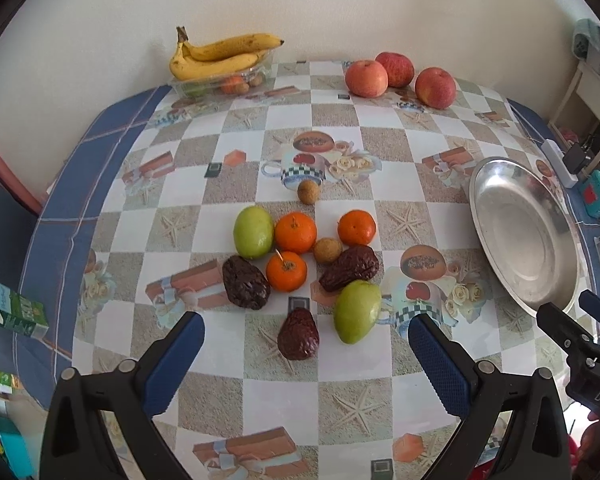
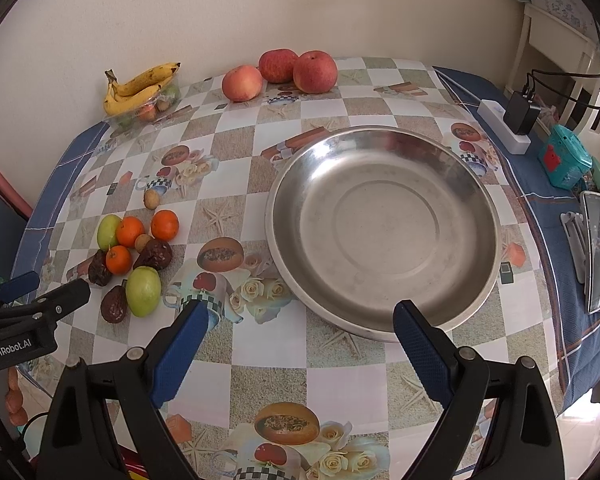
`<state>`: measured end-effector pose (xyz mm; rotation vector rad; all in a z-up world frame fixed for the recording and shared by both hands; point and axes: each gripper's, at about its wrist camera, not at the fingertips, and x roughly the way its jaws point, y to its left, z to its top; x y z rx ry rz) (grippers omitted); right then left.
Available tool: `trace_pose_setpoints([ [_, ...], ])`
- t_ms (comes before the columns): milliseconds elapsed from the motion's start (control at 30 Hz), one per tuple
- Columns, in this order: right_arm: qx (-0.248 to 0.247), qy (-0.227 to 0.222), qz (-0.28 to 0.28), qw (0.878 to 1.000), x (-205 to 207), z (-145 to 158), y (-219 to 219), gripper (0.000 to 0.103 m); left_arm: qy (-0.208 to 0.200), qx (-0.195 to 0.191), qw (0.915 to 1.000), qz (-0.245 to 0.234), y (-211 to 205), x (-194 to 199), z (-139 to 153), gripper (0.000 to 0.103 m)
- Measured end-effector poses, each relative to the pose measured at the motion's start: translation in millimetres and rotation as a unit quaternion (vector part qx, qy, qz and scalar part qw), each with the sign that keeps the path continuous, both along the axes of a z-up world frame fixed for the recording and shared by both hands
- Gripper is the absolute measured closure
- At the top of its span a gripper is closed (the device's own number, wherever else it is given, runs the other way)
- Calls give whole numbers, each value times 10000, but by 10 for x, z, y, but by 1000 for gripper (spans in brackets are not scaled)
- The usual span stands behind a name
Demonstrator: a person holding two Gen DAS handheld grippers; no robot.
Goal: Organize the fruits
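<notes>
Left wrist view: looks forward and down between its fingers, close over the fruit cluster (image 1: 300, 264). Right wrist view: same direction, close over the steel bowl (image 2: 476, 184). Shared: cluster, bowl, far wall.

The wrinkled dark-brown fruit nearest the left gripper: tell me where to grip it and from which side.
Grip the wrinkled dark-brown fruit across its broad lower body, coming from above with the open left gripper. It lies with its narrow tip pointing away, so closing across the short width looks steadiest. The green oval fruit sits close on its right, so that finger has little room.
</notes>
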<state>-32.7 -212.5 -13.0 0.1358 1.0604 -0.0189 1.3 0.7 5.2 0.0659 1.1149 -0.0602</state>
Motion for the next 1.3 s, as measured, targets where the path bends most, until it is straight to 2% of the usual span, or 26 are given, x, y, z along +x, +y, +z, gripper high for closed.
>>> trace_pose_setpoints([
  [133,138,-31,86,9999,56,38,42,9,-403,44,9992,61,173,29,45,0],
  [200,293,-15,187,9994,101,45,115,9,-479,-67,9987,134,288,68,29,0],
  [333,625,75,438,9971,236,41,319,9,-424,-520,9970,393,556,151,-76,0],
  [433,832,188,583,9946,343,-9,487,9,-357,-626,9963,472,692,165,-153,0],
  [533,907,369,707,9927,448,-108,664,9,-188,-926,9942,506,801,162,-221,0],
  [633,1064,586,755,9897,546,-232,791,10,-226,-918,9940,545,836,167,-257,0],
  [733,1089,708,851,9879,614,-326,919,21,-80,-1086,9914,723,892,198,-346,1],
  [800,1115,786,897,9866,661,-390,990,24,48,-1304,9879,840,936,220,-423,1],
  [933,1165,900,959,9844,741,-497,1095,35,189,-1421,9840,1054,992,244,-520,4],
  [1033,1231,964,985,9828,777,-558,1162,39,257,-1490,9819,1140,1017,255,-560,8],
  [1167,1191,1019,1130,9812,797,-609,1281,53,347,-1570,9803,1143,1001,267,-597,8],
  [1300,1125,1121,1170,9804,800,-678,1346,56,454,-1650,9785,1147,977,266,-626,8],
])
